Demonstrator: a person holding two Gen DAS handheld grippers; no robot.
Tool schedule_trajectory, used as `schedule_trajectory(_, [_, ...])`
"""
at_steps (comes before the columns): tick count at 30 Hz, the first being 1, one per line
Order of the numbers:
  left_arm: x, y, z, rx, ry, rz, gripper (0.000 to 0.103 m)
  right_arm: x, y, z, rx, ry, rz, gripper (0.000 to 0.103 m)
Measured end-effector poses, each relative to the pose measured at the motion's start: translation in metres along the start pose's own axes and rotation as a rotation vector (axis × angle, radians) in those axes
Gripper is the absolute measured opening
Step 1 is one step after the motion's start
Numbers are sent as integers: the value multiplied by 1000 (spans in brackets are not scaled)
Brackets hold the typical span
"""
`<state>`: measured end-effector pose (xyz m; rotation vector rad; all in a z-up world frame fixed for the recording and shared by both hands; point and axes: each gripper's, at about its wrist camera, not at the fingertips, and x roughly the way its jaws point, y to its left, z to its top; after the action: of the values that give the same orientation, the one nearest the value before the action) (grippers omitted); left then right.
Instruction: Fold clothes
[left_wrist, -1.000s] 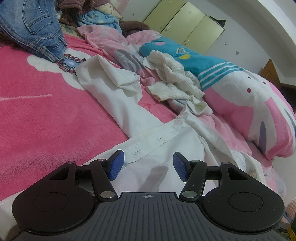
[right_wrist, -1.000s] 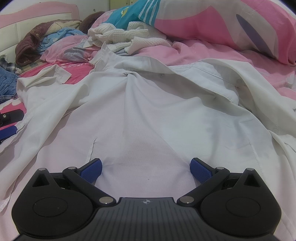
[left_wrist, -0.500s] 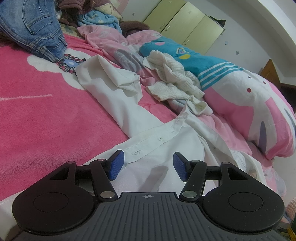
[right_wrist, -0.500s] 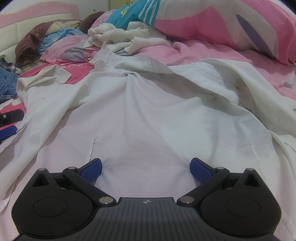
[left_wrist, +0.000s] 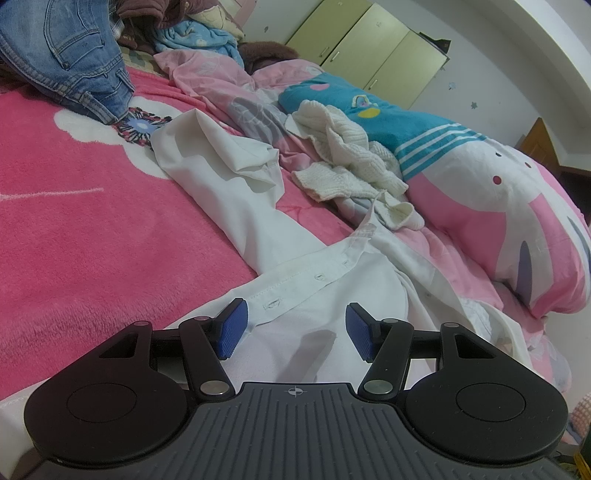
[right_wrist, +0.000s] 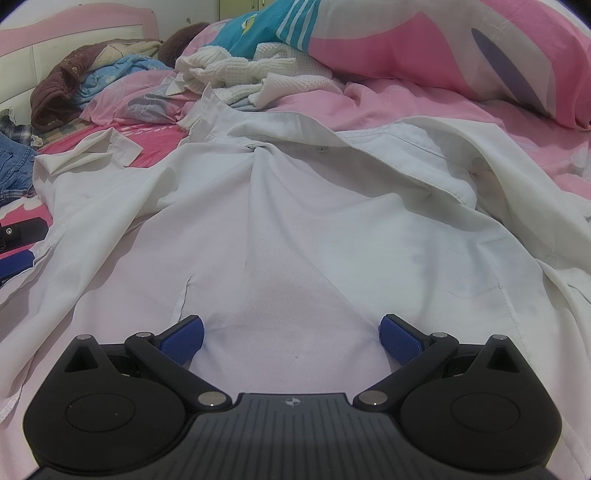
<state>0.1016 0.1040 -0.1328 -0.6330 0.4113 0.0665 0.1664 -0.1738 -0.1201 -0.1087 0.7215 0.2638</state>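
A white button-up shirt lies spread open on the bed, inside up, with its collar at the far end. My right gripper stands open just above the shirt's lower back panel, gripping nothing. My left gripper is also open, over the shirt's left front edge beside the buttonhole placket, and no cloth is pinched between its pads. One sleeve trails away across the pink blanket. A blue pad of the left gripper shows at the left edge of the right wrist view.
Blue jeans lie at the far left on the pink blanket. A cream knit sweater sits beyond the shirt, against a bulky pink, white and blue duvet. More clothes are heaped by the headboard. A wardrobe stands behind.
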Motion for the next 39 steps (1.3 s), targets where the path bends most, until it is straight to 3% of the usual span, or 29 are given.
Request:
schedule_trajectory(30, [-1, 4, 1, -33, -2, -18, 59, 1, 3, 2, -13, 2, -12, 103])
schedule_trajectory(32, [-1, 5, 2, -37, -1, -20, 60, -4, 0, 8, -13, 10, -9, 103])
schedule_trajectory(36, [0, 5, 2, -43, -3, -24, 60, -16, -22, 41, 23, -62, -12, 103])
schedule_trajectory(39, [0, 6, 2, -49, -5, -28, 60, 7, -43, 71, 81, -18, -35, 103])
